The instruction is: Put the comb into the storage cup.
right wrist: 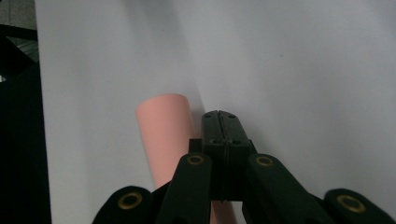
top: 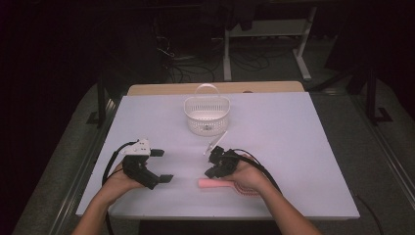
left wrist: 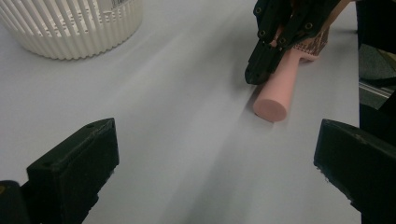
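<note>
Laboratory or test workspace, dimly lit. Beyond the left gripper (top: 157, 165) and right gripper (top: 211, 163), loose black floor cables (top: 188, 66) and white metal desk legs (top: 227, 54) surround the flat white worktable (top: 293, 147).

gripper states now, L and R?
Left gripper: open, jaws wide apart, holding nothing.
Right gripper: shut, jaws pressed together, empty, beside the pink hairbrush handle.

White slatted basket (top: 206, 115) with handle upright on desk (top: 303, 147), well beyond right hand-held gripper (top: 211, 164), far side.
</note>
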A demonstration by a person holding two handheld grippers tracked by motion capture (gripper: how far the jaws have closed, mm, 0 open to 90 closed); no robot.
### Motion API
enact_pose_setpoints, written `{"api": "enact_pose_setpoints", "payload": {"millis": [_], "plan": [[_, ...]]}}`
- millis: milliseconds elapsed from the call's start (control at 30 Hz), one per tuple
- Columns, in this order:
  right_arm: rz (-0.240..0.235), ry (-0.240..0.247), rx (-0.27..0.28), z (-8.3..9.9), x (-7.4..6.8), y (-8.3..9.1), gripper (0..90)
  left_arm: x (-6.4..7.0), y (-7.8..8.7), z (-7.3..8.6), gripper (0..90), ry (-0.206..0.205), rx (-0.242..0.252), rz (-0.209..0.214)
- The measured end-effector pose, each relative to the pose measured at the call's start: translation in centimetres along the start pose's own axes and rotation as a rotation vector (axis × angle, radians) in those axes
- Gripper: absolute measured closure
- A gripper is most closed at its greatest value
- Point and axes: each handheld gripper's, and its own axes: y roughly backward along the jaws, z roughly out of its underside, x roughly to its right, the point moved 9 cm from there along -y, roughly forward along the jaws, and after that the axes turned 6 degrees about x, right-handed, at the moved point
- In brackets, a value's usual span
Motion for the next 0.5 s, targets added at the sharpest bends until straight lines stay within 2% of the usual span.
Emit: {"api": "enact_pose_setpoints", "payload": {"millis": [167, 333, 500], "plan": [[-0.011, 0.011, 0.008, -0.2, -0.4, 0.0, 88.9, 0.0, 0.0, 0.0, 0.0, -0.001, 0.000, -0.002], [0.013, -0.005, 0.055, -0.6, 0.2, 1.1, 88.8, 0.0, 0.0, 0.0, 0.0, -0.001, 0.001, -0.001], [0.054, -0.023, 0.111, -0.7, 1.4, 2.7, 77.3, 0.1, -0.2, 0.0, 0.0, 0.001, -0.001, 0.002]]}}
